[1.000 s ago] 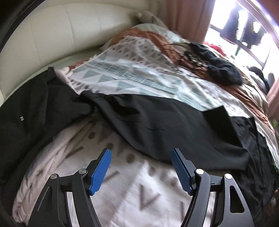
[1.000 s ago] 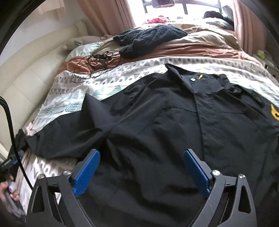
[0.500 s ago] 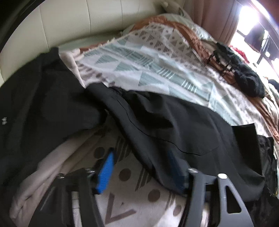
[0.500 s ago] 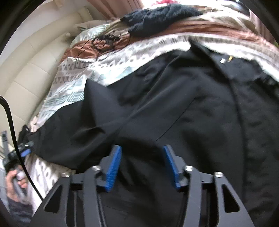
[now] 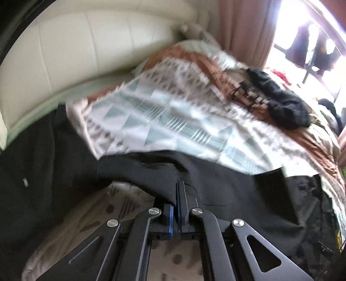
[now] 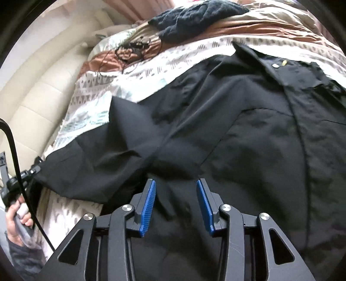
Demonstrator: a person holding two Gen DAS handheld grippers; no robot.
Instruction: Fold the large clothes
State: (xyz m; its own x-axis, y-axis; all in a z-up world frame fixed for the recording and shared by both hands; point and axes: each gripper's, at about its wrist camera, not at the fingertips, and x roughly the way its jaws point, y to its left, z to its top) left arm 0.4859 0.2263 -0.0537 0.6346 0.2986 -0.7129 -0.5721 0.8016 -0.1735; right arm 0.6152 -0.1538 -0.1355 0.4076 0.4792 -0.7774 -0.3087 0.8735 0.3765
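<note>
Shirt: a large black shirt (image 6: 248, 134) is lying spread, front up, on the bed (image 6: 151, 64), over a patterned blanket (image 5: 164, 121).
Long axis: in the right wrist view the button placket is running from the collar at the upper right down toward the lower edge, so the collar end is pointing away from the camera, toward the brown bedding and the dark knitted garment (image 6: 194, 15).
Sleeve: one sleeve is stretching out to the left of the body, toward the cream headboard (image 5: 86, 43) — its cuff end is reaching the left gripper (image 5: 177, 194).
Left jaws: pressed together, pinching a fold of the black fabric's edge; the cloth is draping over the tips, so the tips themselves are covered.
Right jaws: the right gripper (image 6: 175, 198) is hanging low over the shirt's lower body, blue pads half spread and closing; black fabric is lying between them, and I can't tell whether the pads are pressing on it.
Hand: the person's left hand (image 6: 17, 218) is gripping its handle at the left edge of the right wrist view, a black cable (image 6: 13, 155) crossing in front.
Hard to make out: the left wrist view is smeared with motion blur — the blanket pattern is streaky. The shirt's right side is running off the frame. A second dark cloth (image 5: 28, 173) at the left is cut off; what it is, I can't say.
</note>
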